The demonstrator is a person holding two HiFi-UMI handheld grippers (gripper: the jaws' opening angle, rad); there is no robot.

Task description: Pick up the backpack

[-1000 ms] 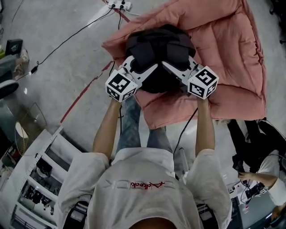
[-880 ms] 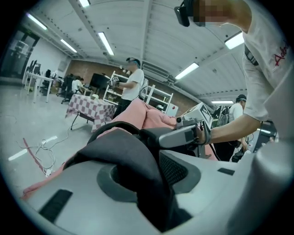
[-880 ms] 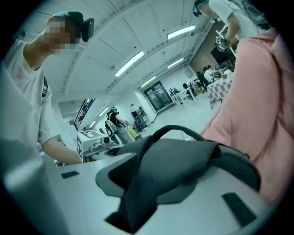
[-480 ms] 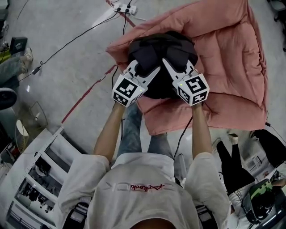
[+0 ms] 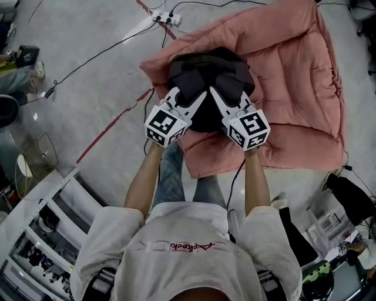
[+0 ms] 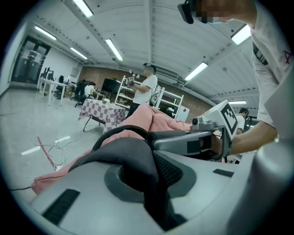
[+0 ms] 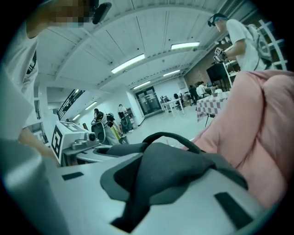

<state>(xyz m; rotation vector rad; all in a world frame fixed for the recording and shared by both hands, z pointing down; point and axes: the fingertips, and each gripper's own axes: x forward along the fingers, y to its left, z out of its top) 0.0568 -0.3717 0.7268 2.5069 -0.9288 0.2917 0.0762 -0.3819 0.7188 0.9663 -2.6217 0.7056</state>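
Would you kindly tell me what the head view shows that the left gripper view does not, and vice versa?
Only the head view: the pink quilt's whole outline, the power strip, the red tape line and the person's legs.
Only the left gripper view: ceiling lights, a checkered table, and the dark strap pinched between the left gripper's jaws, which have just been closing.
Both: the backpack, the quilt, and the right gripper, its jaws likewise just closing on a strap.
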